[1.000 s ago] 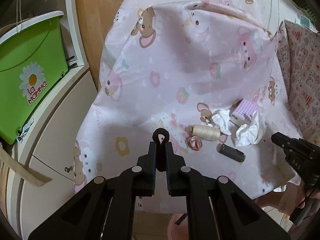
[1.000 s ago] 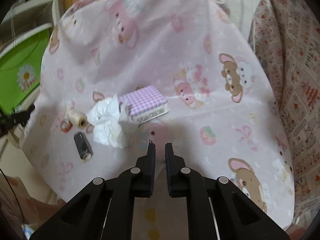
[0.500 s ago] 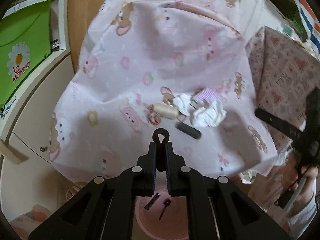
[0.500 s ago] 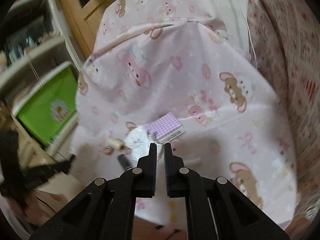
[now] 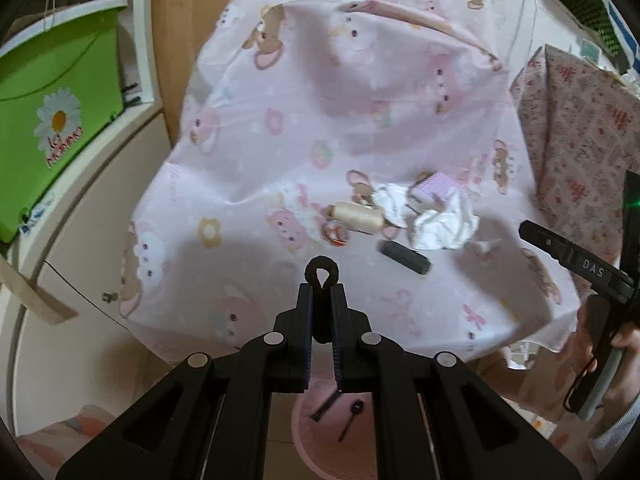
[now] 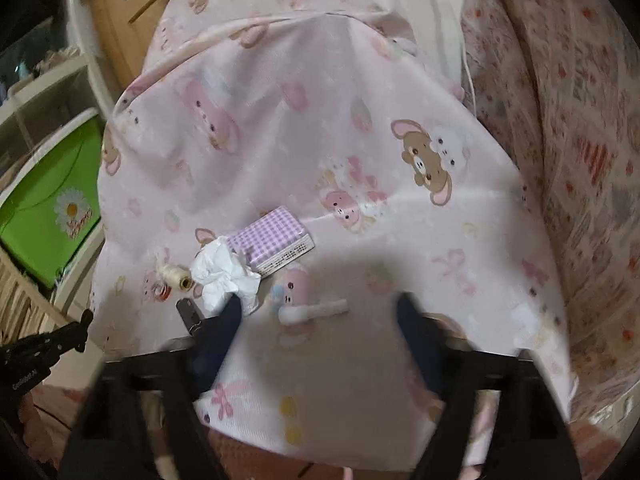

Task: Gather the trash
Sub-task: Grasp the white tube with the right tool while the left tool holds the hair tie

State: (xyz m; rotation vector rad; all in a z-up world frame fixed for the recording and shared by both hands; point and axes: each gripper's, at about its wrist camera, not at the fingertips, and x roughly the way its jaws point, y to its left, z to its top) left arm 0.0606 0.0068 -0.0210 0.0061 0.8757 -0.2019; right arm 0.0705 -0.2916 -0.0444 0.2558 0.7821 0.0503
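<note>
On the pink cartoon-print cloth [image 5: 320, 128] lie crumpled white tissues [image 5: 444, 226] [image 6: 224, 278], a cream thread spool [image 5: 358, 218] [image 6: 174, 274], a black cylinder [image 5: 404, 256] [image 6: 188, 312], a small round red-and-clear item [image 5: 336, 234] and a purple checked packet [image 5: 434, 186] [image 6: 276, 238]. A small white stick-like piece [image 6: 314, 312] lies in front of the packet. My left gripper [image 5: 322, 292] is shut on a black hair tie [image 5: 322, 274], held above a pink bin [image 5: 320, 432]. My right gripper [image 6: 320, 312] is open and blurred, just above the white piece.
A green tub with a daisy logo [image 5: 52, 128] [image 6: 52, 204] stands on white shelving at the left. A red-print fabric [image 5: 580, 140] [image 6: 568, 128] lies to the right. The pink bin holds two small dark items [image 5: 340, 416].
My right gripper has opened wide and come lower toward the cloth near the white piece. My left gripper, still shut on the hair tie, has drawn back over the pink bin.
</note>
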